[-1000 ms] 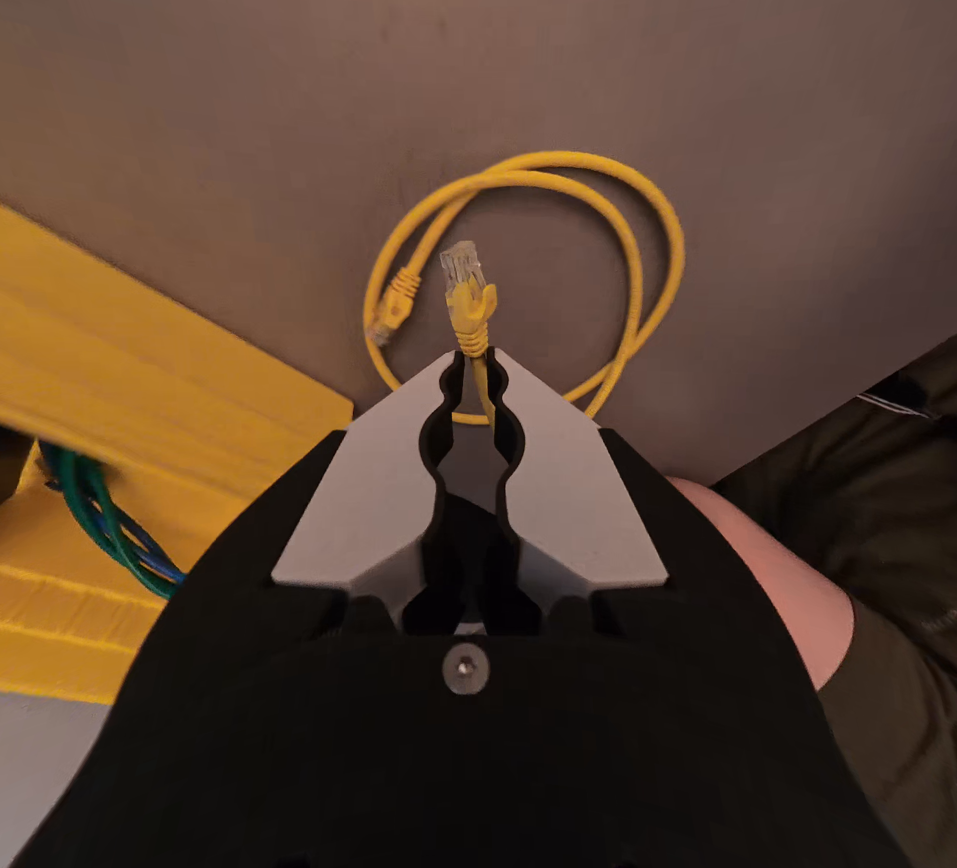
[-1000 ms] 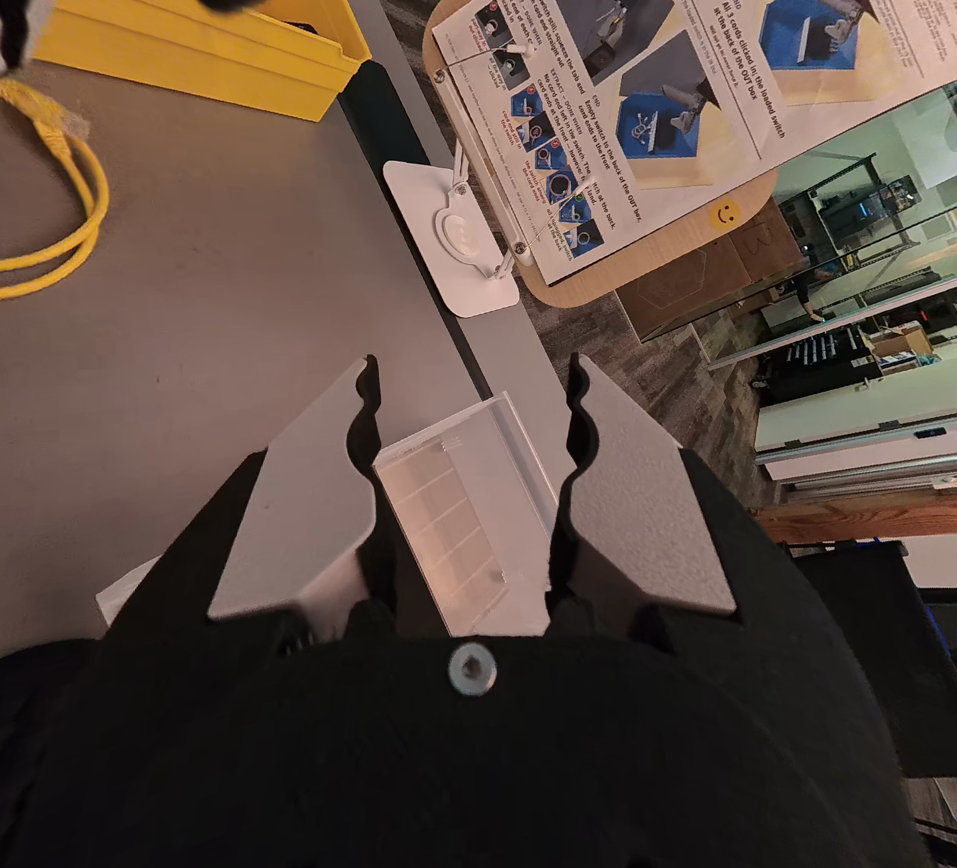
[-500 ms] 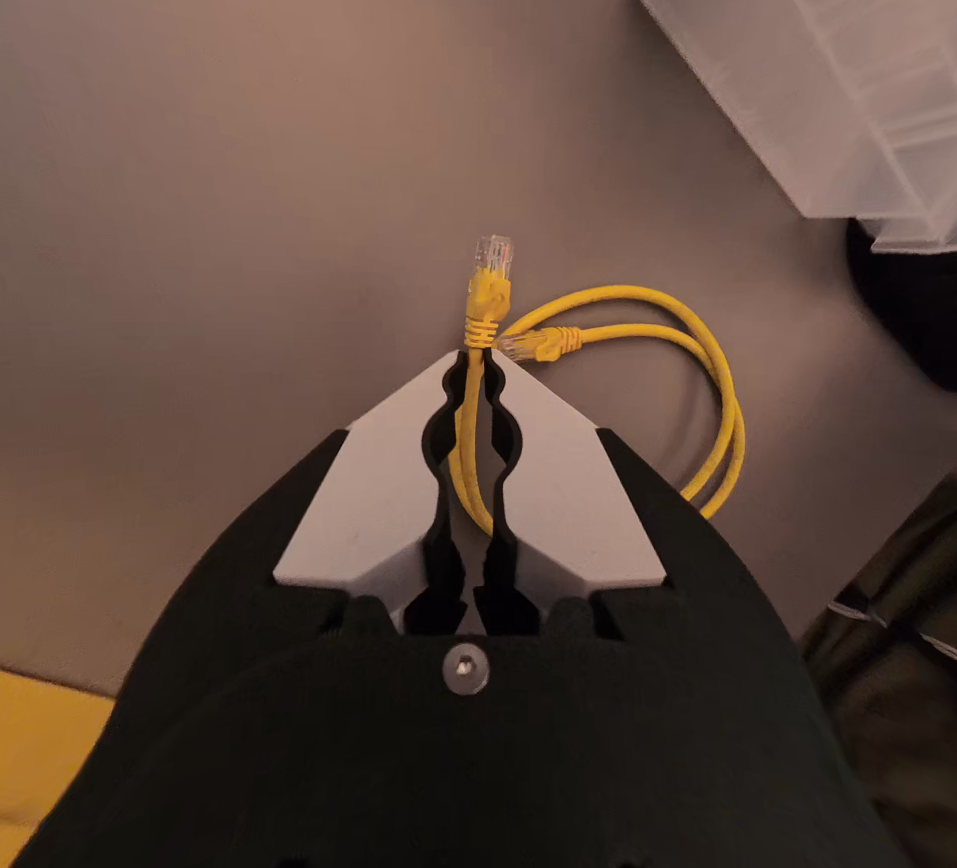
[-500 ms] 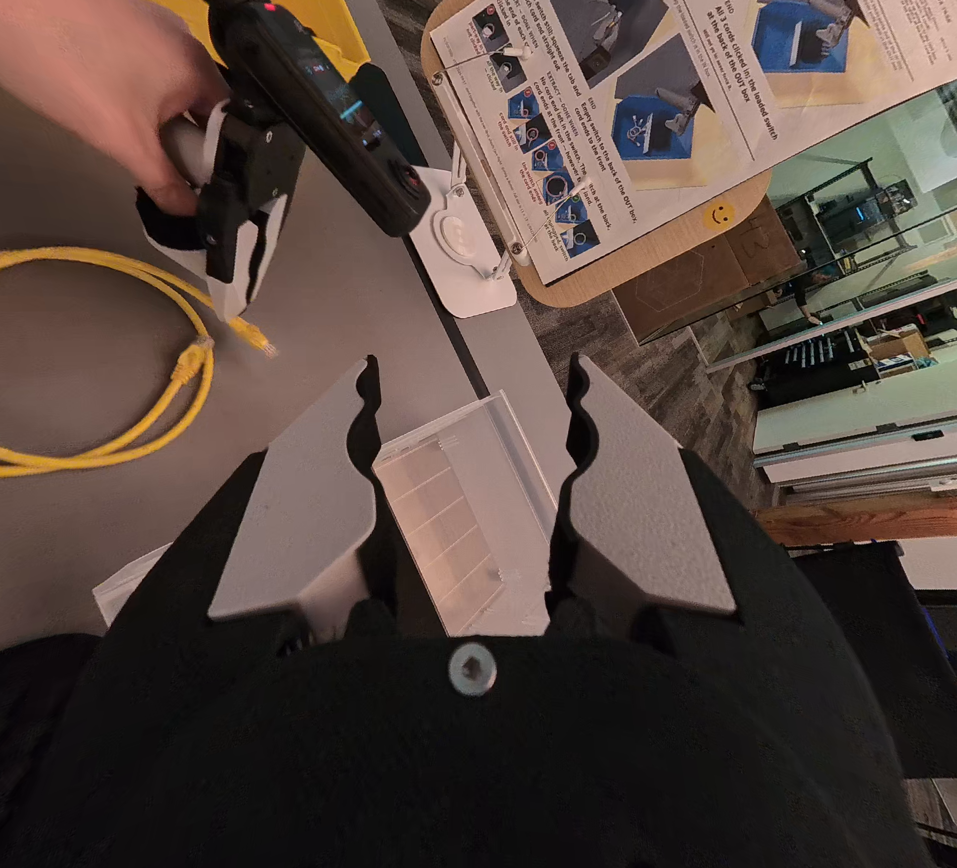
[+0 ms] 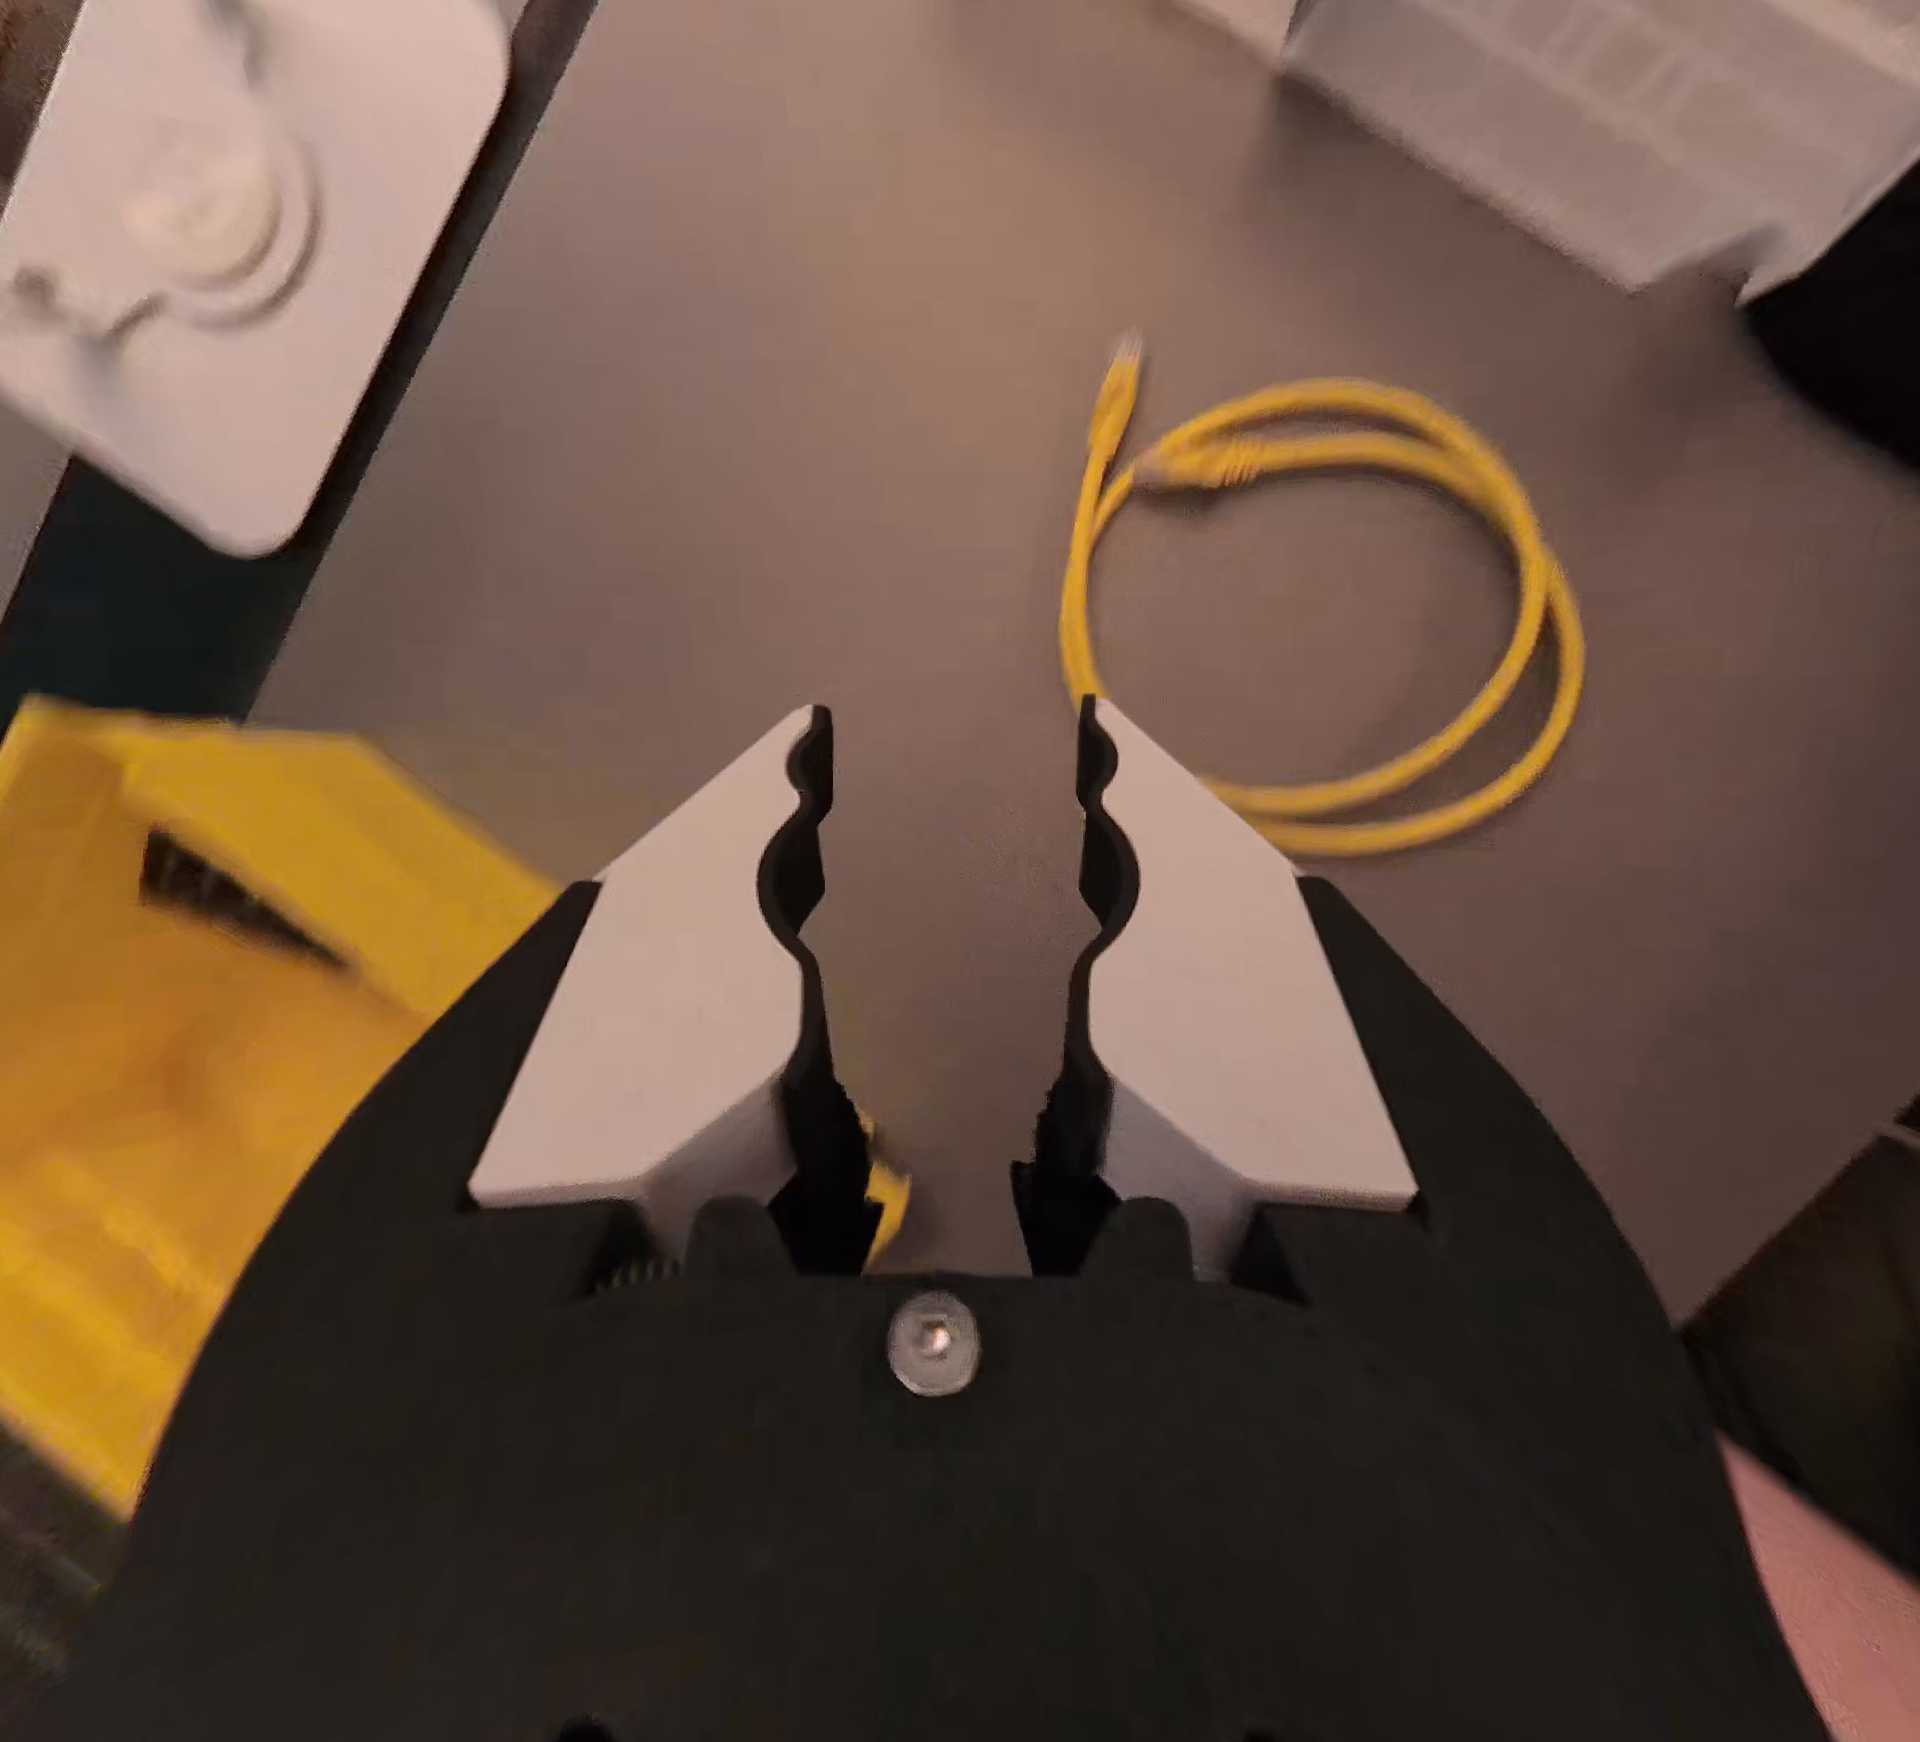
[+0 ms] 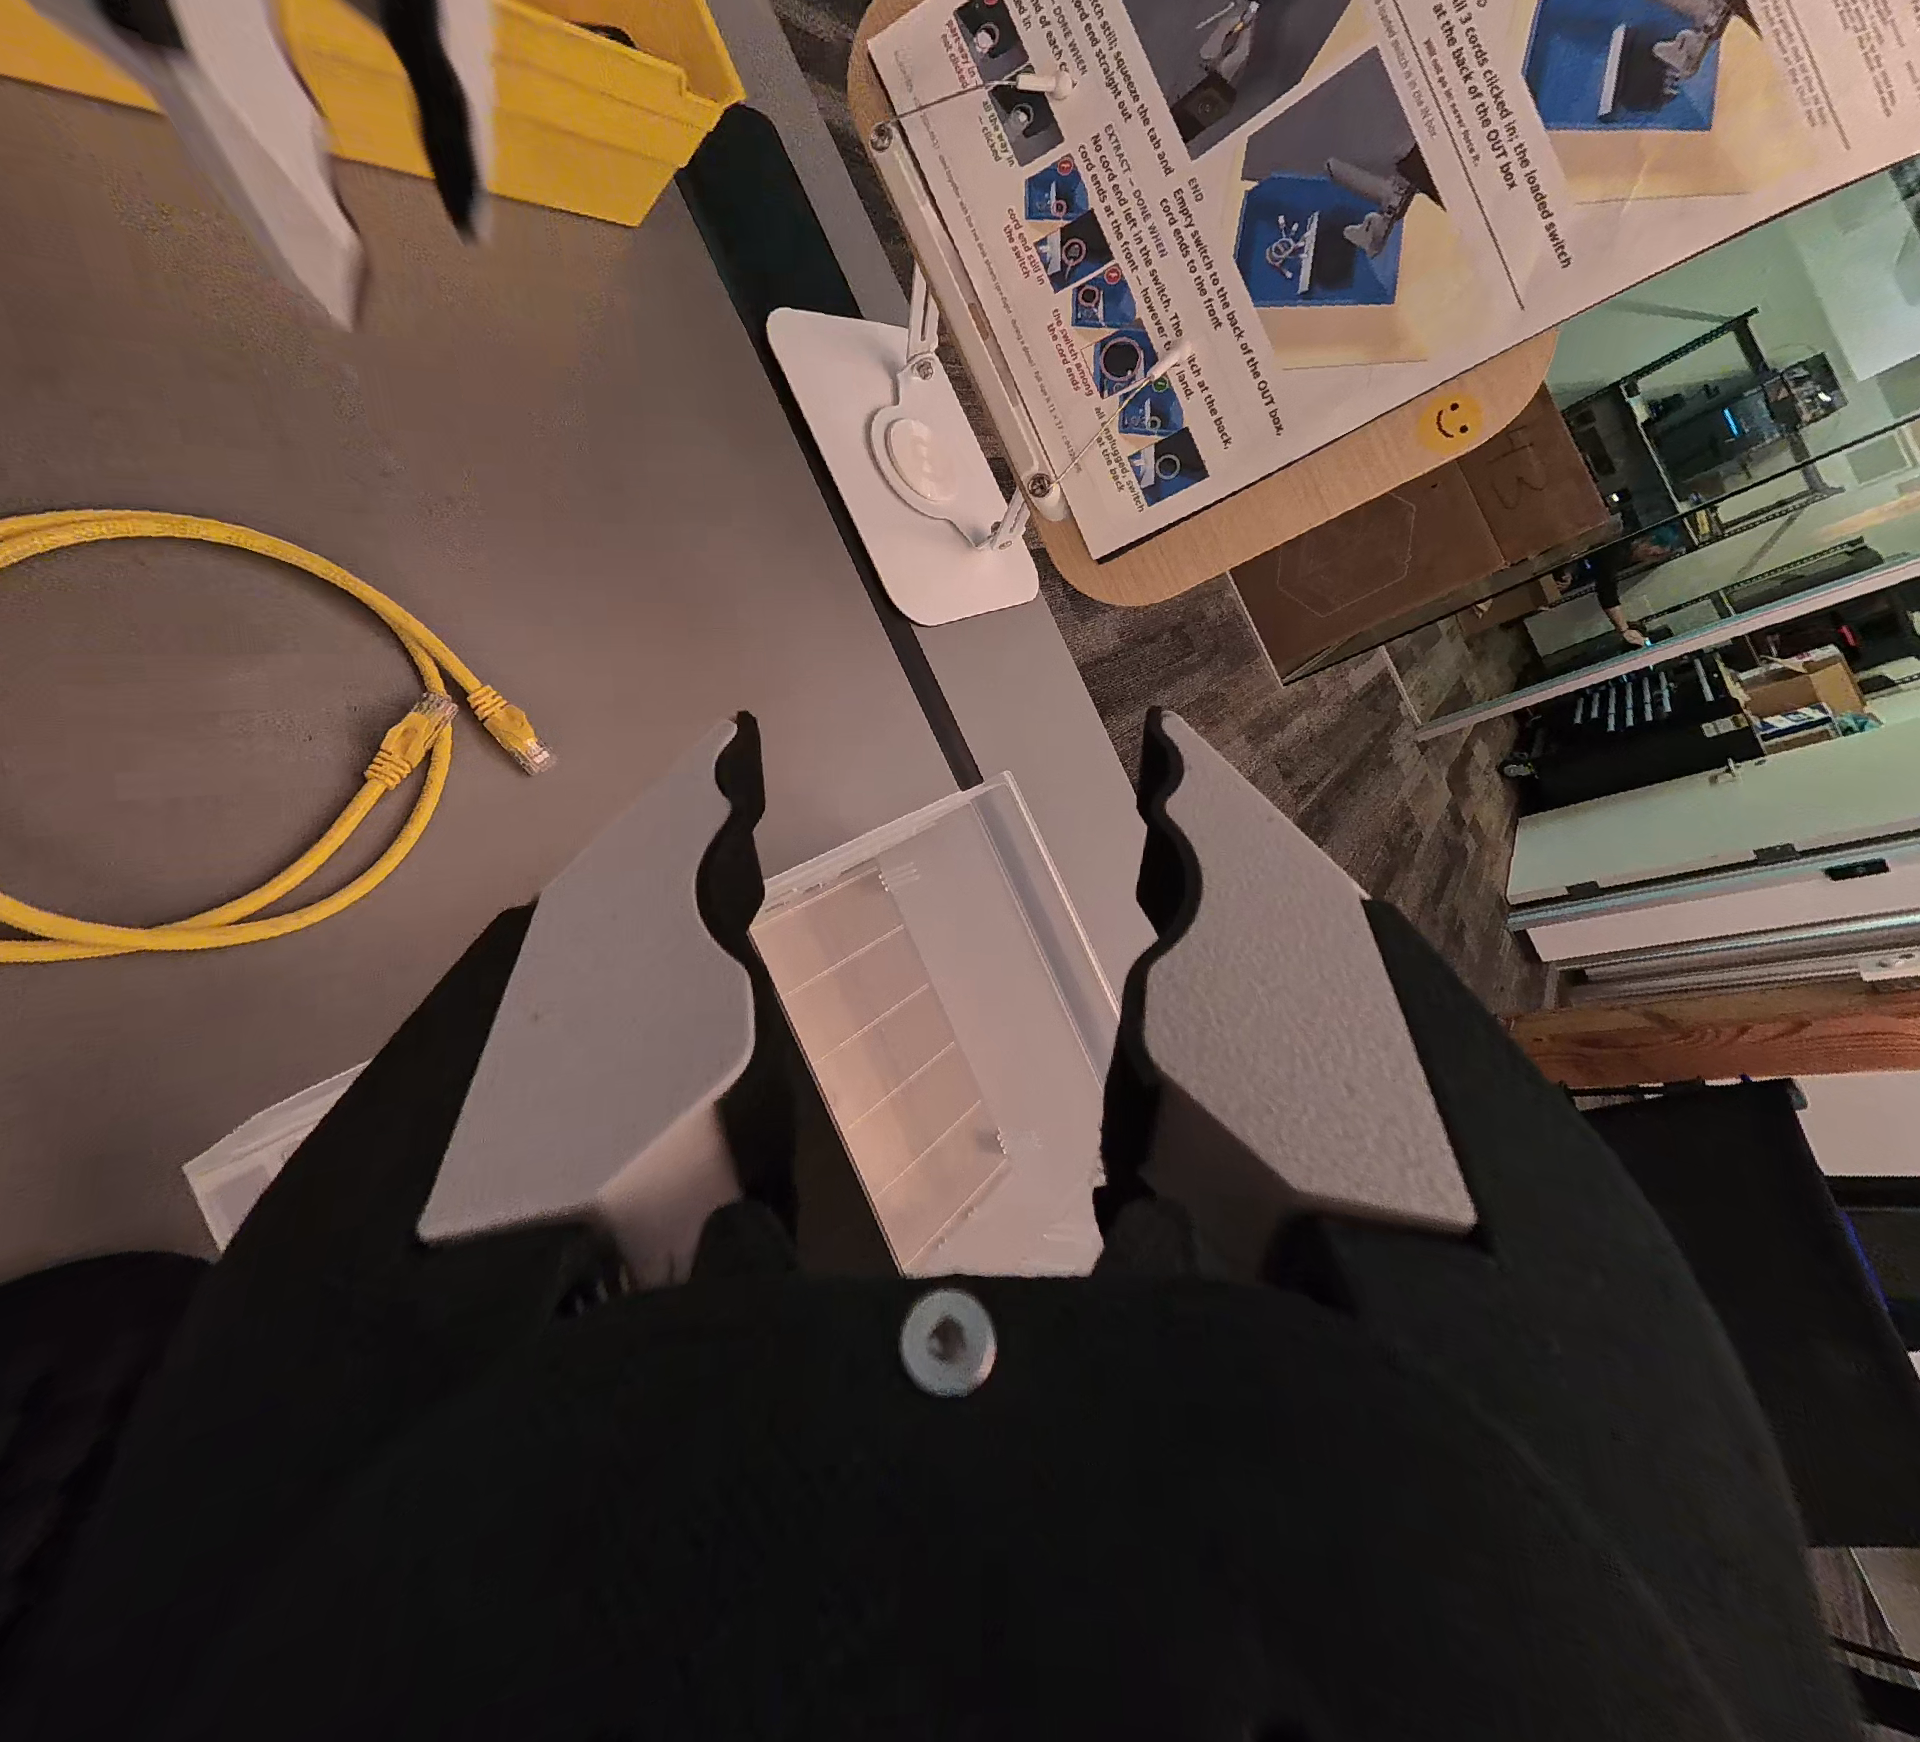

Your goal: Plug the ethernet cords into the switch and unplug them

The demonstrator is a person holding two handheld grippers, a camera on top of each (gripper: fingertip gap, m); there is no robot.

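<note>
A yellow ethernet cord lies coiled on the grey table, with both plugs free; it also shows in the right wrist view. My left gripper is open and empty, above the table to the left of the coil. It appears blurred at the top left of the right wrist view. My right gripper has its jaws on either side of the white switch, which fills the gap between them. The switch also shows at the top right of the left wrist view.
A yellow bin stands at the table's left end, also seen in the right wrist view. A white stand base at the table's far edge holds a board with a printed sheet. Beyond the edge is floor.
My left gripper has opened and let go of the yellow cord's plug, then pulled back toward the yellow bin. The cord now lies on the table. The right gripper has not moved.
</note>
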